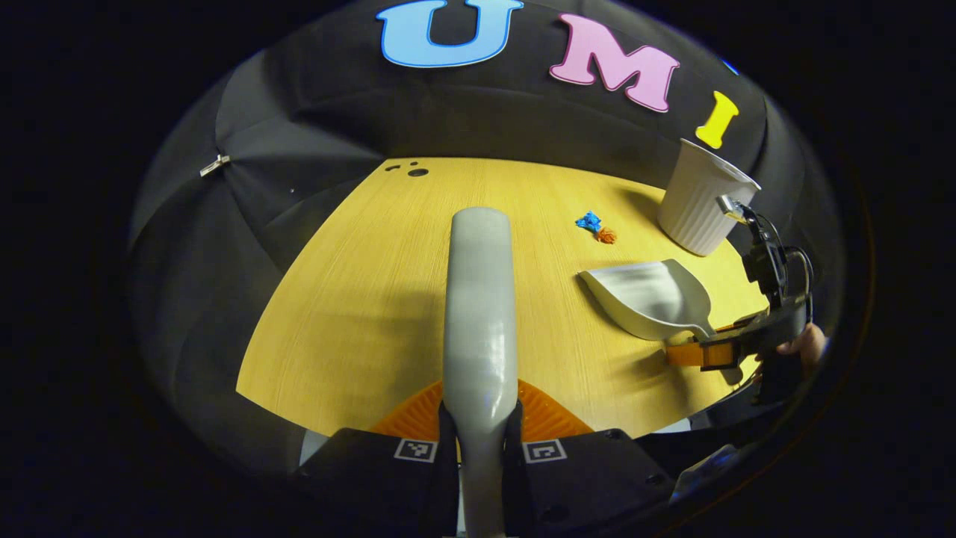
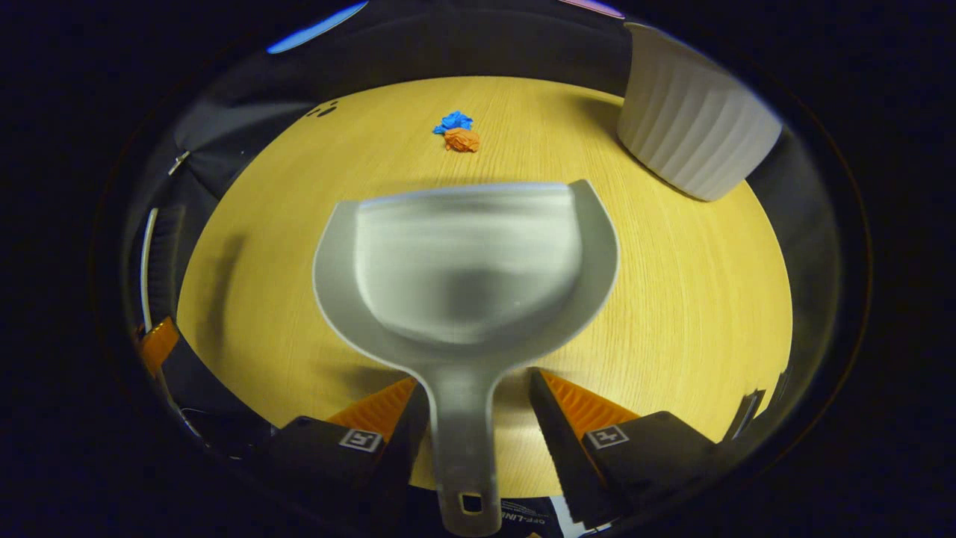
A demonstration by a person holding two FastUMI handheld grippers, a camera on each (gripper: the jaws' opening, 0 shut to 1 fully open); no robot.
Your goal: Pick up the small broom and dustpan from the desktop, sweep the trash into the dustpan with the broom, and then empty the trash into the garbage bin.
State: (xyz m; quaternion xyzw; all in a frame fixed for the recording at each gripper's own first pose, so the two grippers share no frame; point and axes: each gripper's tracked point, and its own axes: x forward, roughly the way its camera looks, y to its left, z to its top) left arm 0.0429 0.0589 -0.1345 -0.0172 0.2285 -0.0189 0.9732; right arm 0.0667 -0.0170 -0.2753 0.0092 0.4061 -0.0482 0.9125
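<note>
Nearest to me, my left gripper is closed tight on the grey broom handle, which runs straight out ahead along the fingers; the bristle end I cannot make out. That grip, I judge, keeps the broom stiff for sweeping.

My right gripper has its jaws well apart, the dustpan handle running down between them: the left finger sits close against it, the right stands clear with a gap, so it is not clamped. The grey dustpan appears to rest on the wooden desktop, mouth facing away from me toward the trash.

Farther on lie the blue scrap and the orange scrap, touching, well apart from the pan's lip. To the right stands the white ribbed garbage bin, near enough, I think, for tipping.
</note>
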